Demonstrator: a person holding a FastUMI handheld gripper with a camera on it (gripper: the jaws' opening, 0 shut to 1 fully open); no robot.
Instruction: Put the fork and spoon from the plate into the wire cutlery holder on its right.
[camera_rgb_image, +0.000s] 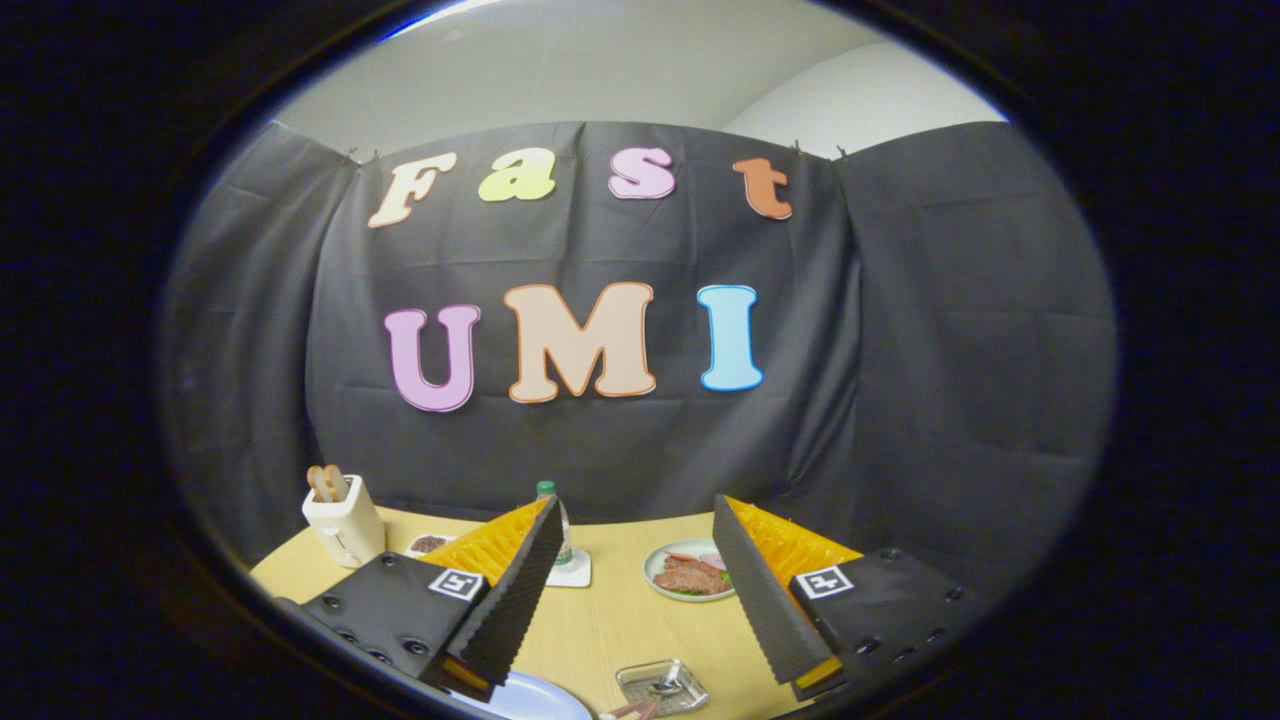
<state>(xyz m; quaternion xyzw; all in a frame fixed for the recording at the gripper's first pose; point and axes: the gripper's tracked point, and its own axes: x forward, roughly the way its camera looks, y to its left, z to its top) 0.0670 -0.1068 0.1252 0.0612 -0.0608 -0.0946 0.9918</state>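
Note:
My gripper (635, 520) is held high above the table, open, with nothing between its fingers. Below and between the fingers, the rim of a pale blue plate (530, 700) shows close under the left finger. To the plate's right stands a small square metal holder (660, 686), seen from above, with something shiny inside it. Pinkish handle ends (630, 711) poke up between the plate and the holder; I cannot tell which utensil they belong to. Most of the plate is hidden.
On the light wooden table (610, 620), a white toaster (343, 520) with bread stands far left, next to a small dark dish (430, 544). A green-capped bottle (560, 530) stands on a white coaster. A plate of meat (690, 572) lies beyond the right finger.

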